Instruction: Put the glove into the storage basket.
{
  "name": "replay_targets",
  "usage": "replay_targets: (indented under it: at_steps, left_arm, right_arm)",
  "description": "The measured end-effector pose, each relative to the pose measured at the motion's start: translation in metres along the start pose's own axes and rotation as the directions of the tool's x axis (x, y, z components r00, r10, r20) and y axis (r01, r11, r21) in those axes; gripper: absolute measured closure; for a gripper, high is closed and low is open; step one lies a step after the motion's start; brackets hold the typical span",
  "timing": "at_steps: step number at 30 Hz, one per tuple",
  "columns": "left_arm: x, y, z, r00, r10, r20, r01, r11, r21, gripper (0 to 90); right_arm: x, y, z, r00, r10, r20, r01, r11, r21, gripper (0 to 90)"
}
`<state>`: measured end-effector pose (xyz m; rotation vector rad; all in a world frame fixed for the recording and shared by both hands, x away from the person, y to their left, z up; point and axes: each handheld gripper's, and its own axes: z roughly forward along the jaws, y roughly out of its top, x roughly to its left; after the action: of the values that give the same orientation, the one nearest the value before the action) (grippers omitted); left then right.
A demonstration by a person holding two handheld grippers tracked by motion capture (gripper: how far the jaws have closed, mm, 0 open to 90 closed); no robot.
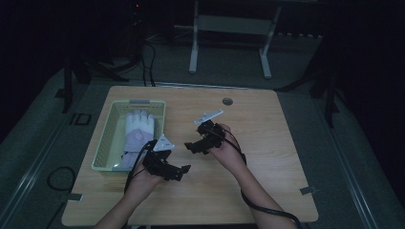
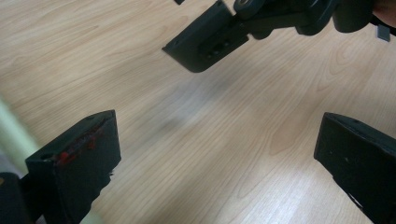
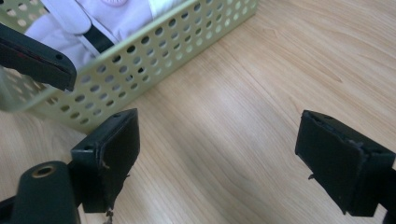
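While both jaws gape wide, the left gripper [image 1: 177, 171] and right gripper [image 1: 193, 147] hover over bare table [image 1: 267, 162] (basket [image 1: 106, 143] wall just beside), gloves [image 1: 137, 130] inside.

Two tongs are held over one wooden worktop [image 1: 267, 191]: the left tongs [image 1: 184, 170] and the right tongs [image 1: 189, 147], each with two black jaws set wide apart, and each topped by one grey three-cornered plate. Two hands grip them, one to each. One cable trails from each, two in all.

One pale green perforated basket [image 1: 106, 143] stands on the worktop. One white glove [image 1: 138, 128] lies inside it; whether a second lies under it cannot be told.

One small round grommet [image 1: 227, 101] sits in the worktop near its far edge.
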<state>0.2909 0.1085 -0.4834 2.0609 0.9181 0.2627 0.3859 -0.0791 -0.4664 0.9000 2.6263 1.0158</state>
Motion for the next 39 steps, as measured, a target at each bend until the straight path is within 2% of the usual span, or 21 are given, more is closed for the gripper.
replay_targets:
  at_steps: [11, 15, 17, 24, 28, 30, 34, 37, 39]
  left_arm:
    - [-0.018, -0.006, 0.02, 0.9967, 0.069, 0.043, -0.069, 0.9974, 0.019, 0.6]
    - [-0.026, -0.011, 0.027, 0.9934, 0.099, 0.058, -0.101, 0.9945, 0.027, 0.6]
    - [-0.029, -0.013, 0.03, 0.9916, 0.115, 0.06, -0.117, 0.9927, 0.031, 0.6]
    - [-0.035, -0.019, 0.041, 0.989, 0.125, 0.079, -0.127, 0.9915, 0.026, 0.6]
    - [-0.038, -0.022, 0.046, 0.988, 0.122, 0.094, -0.122, 0.9925, -0.007, 0.6]
    - [-0.04, -0.024, 0.047, 0.9853, 0.147, 0.087, -0.147, 0.9891, -0.018, 0.6]
    - [-0.042, -0.027, 0.051, 0.9817, 0.169, 0.088, -0.166, 0.9854, -0.038, 0.6]
    - [-0.042, -0.029, 0.055, 0.9826, 0.155, 0.102, -0.151, 0.9875, -0.047, 0.6]
    - [-0.042, -0.03, 0.058, 0.9817, 0.154, 0.112, -0.151, 0.988, -0.03, 0.6]
  right_arm:
    - [-0.011, -0.027, 0.0, 0.9999, 0.009, 0.004, -0.009, 1.0, 0.004, 13.9]
    - [-0.013, -0.037, 0.0, 0.9992, -0.008, 0.04, 0.008, 1.0, -0.013, 17.7]
    - [-0.014, -0.041, -0.001, 0.9994, -0.004, 0.034, 0.005, 1.0, -0.028, 17.1]
    - [-0.015, -0.054, 0.002, 1.0, -0.006, 0.005, 0.006, 1.0, -0.009, 14.4]
    - [-0.017, -0.063, 0.002, 1.0, -0.007, -0.001, 0.007, 1.0, -0.01, 14.2]
    - [-0.019, -0.067, 0.001, 0.9999, -0.008, -0.011, 0.008, 1.0, -0.02, 14.2]
    - [-0.022, -0.076, -0.002, 0.9999, -0.017, 0.001, 0.017, 0.999, -0.039, 14.2]
    - [-0.025, -0.082, -0.004, 1.0, -0.009, 0.004, 0.009, 0.999, -0.039, 14.2]
    - [-0.025, -0.087, -0.006, 1.0, -0.006, 0.003, 0.006, 0.999, -0.045, 14.1]
